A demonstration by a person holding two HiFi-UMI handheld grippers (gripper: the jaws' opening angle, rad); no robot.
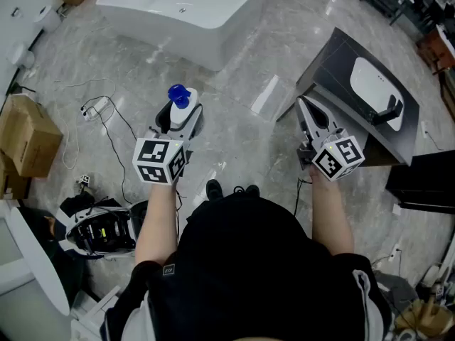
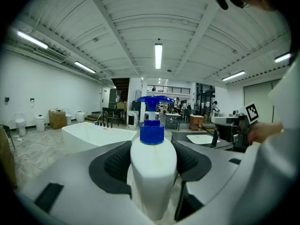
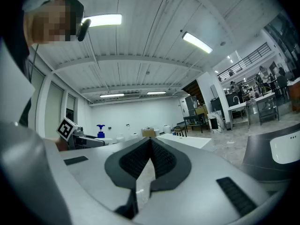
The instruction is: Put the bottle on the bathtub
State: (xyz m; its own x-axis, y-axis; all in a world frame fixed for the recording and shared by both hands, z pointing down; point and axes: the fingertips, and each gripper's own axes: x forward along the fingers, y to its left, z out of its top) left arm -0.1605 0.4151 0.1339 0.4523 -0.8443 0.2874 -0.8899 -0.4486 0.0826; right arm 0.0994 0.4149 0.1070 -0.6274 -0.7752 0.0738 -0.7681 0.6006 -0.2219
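A white pump bottle with a blue pump head stands upright between the jaws of my left gripper, which is shut on the bottle's body. The white bathtub stands on the floor ahead and a little left, well beyond the bottle; in the left gripper view the bathtub shows behind the bottle at left. My right gripper is held at the right, its jaws together at the tips with nothing between them. The right gripper view catches the blue pump head far off at left.
A dark vanity with a white basin and black tap stands at right. Cardboard boxes sit at left, cables and a power strip lie on the marble floor. A toilet and equipment lie near my left foot.
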